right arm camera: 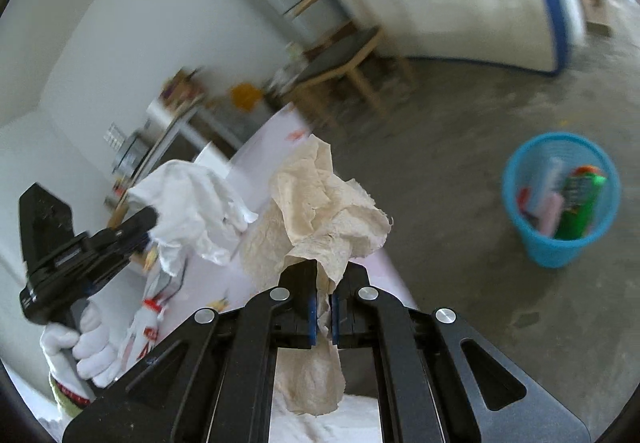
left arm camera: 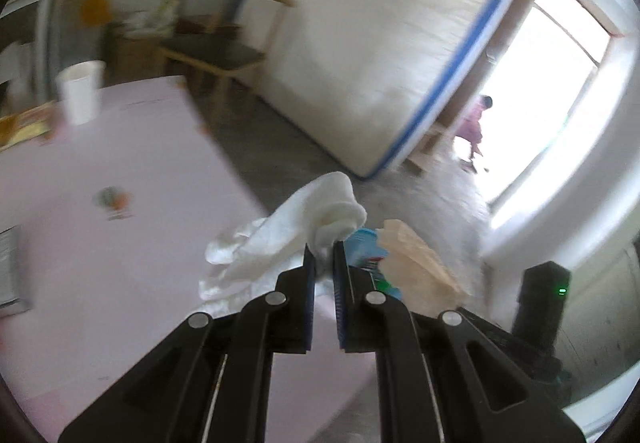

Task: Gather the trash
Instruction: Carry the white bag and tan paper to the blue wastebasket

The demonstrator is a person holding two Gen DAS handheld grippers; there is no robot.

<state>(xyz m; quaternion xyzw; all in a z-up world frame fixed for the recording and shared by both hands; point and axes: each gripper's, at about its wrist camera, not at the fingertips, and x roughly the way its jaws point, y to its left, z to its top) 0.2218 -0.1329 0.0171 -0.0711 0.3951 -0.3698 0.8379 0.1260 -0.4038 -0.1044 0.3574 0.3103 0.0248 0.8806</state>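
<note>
My left gripper (left arm camera: 323, 245) is shut on a crumpled white tissue (left arm camera: 280, 231), held above the edge of the pink table (left arm camera: 120, 243). In the right wrist view that same left gripper (right arm camera: 150, 221) shows at the left, gripping the white tissue (right arm camera: 192, 203), with a white-gloved hand (right arm camera: 86, 347) on its handle. My right gripper (right arm camera: 324, 279) is shut on a crumpled beige paper towel (right arm camera: 320, 203). That beige paper towel (left arm camera: 416, 263) also appears right of the left fingers. A blue mesh trash bin (right arm camera: 560, 199) with several wrappers inside stands on the floor at the right.
A white paper cup (left arm camera: 80, 91) and a yellow packet (left arm camera: 24, 127) sit at the table's far left. A wooden chair (left arm camera: 224, 51) stands beyond the table, and a mattress (left arm camera: 372, 43) leans on the wall. A person (left arm camera: 474, 123) is in the bright doorway.
</note>
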